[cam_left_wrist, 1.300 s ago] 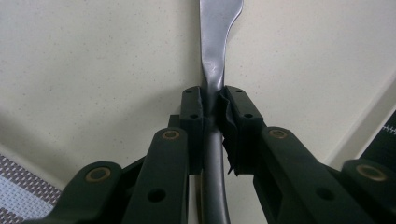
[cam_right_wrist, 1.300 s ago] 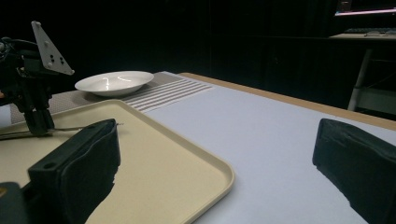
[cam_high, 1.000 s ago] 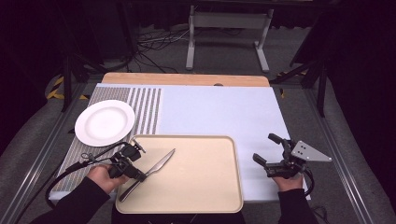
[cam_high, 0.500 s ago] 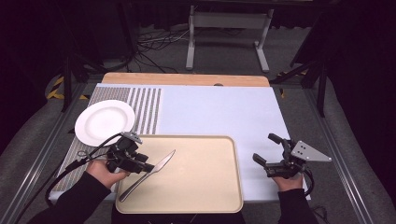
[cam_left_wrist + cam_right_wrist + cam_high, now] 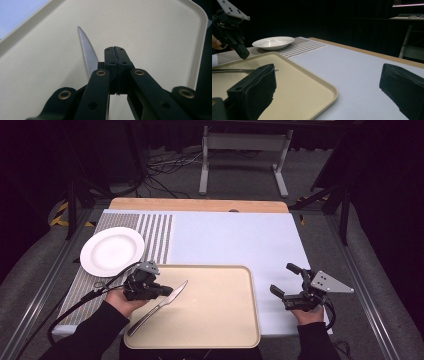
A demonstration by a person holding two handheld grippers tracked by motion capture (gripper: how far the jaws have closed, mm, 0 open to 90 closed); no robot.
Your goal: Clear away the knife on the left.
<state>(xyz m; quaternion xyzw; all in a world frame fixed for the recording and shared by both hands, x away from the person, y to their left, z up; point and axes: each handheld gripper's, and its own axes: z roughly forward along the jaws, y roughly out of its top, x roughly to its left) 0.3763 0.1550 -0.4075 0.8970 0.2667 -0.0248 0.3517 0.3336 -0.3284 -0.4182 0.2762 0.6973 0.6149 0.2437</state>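
A beige tray (image 5: 215, 310) is set at the near edge of the table, on a pale blue mat (image 5: 235, 240), and a serrated table knife (image 5: 156, 307) is laid aslant on the tray's left part, its blade toward the far right and its handle toward the near left corner. The left gripper (image 5: 167, 291) is held over the tray's left edge, just above the knife; in the left gripper view its jaws are seen pressed together with nothing between them, and the blade (image 5: 87, 50) is seen passing beside and beneath them rather than within them, though whether metal is touched cannot be told from these angles. The right gripper (image 5: 286, 281) is held over the mat just right of the tray, near the table's front edge, with its jaws spread wide and empty. A white plate (image 5: 112, 251) is placed on a striped placemat (image 5: 156, 232) to the far left, apart from the tray. From the right gripper view the left gripper (image 5: 243, 53) is seen hanging above the tray's far side, with the plate (image 5: 273, 42) behind it.
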